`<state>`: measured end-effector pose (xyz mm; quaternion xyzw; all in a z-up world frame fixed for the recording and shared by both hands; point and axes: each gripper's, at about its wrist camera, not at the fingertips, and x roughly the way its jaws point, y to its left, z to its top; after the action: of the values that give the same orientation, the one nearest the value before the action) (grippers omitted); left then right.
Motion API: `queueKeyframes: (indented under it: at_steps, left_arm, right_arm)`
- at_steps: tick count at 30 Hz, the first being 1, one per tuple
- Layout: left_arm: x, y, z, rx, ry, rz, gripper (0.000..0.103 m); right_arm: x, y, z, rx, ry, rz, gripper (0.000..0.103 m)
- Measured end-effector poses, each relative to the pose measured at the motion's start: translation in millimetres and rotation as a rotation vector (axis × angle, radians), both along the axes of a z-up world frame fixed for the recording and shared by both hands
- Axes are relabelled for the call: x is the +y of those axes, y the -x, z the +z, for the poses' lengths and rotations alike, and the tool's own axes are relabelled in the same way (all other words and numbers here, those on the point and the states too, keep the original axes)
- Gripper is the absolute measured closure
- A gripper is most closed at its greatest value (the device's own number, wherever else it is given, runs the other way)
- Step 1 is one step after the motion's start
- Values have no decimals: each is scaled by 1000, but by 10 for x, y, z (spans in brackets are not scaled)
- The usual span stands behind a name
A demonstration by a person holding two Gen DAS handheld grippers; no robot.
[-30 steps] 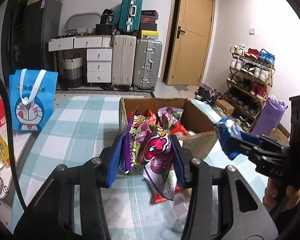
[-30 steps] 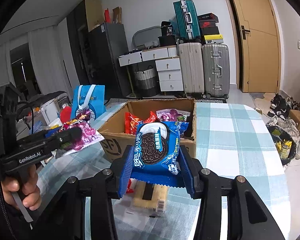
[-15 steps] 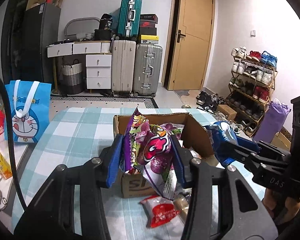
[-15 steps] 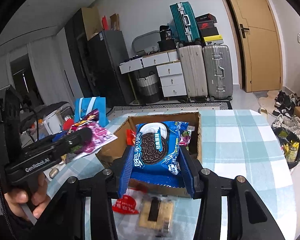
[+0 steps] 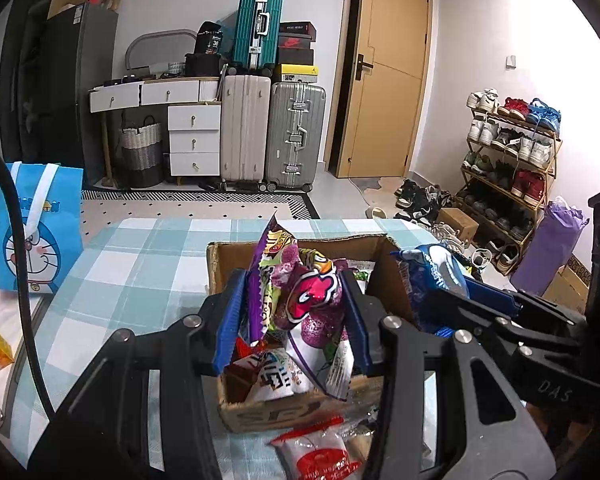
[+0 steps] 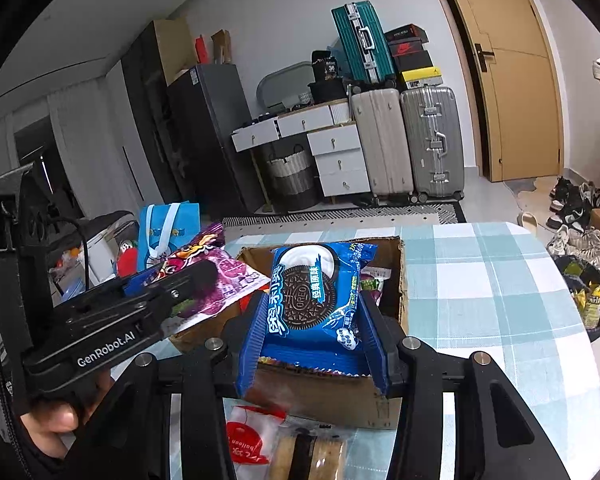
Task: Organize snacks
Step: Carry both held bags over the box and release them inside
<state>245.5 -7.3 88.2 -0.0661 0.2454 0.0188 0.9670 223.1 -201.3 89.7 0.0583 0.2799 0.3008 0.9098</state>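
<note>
Right wrist view: the right hand-held gripper (image 6: pixel 314 320) is clamped on an upright cookie packet (image 6: pixel 316 288) directly over the cardboard box (image 6: pixel 400 276) on the counter (image 6: pixel 480 280), while the left hand-held gripper (image 5: pixel 292 316), clamped on a purple candy bag (image 5: pixel 300 292), hangs above the box's left side.

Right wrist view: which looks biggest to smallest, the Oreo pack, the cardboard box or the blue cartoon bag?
1. Cardboard box, though largely hidden.
2. Oreo pack, enlarged by nearness, clamped in the right gripper.
3. Blue cartoon bag, farther off.
</note>
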Motion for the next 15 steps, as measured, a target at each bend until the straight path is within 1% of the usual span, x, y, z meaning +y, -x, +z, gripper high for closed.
queueKeyframes:
  at_steps: [3,8,15]
  left_arm:
    - [43,-111,-76,10,5,7,60]
    - [63,-257,-201,27,3,7,60]
    - [38,-374,-327,46,-25,5,60]
  right_arm:
    - [4,-76,-16,22,-18,1,58]
    - [21,-195,-40,35,-16,-11,58]
    - [25,-236,-126,43,-3,2,58]
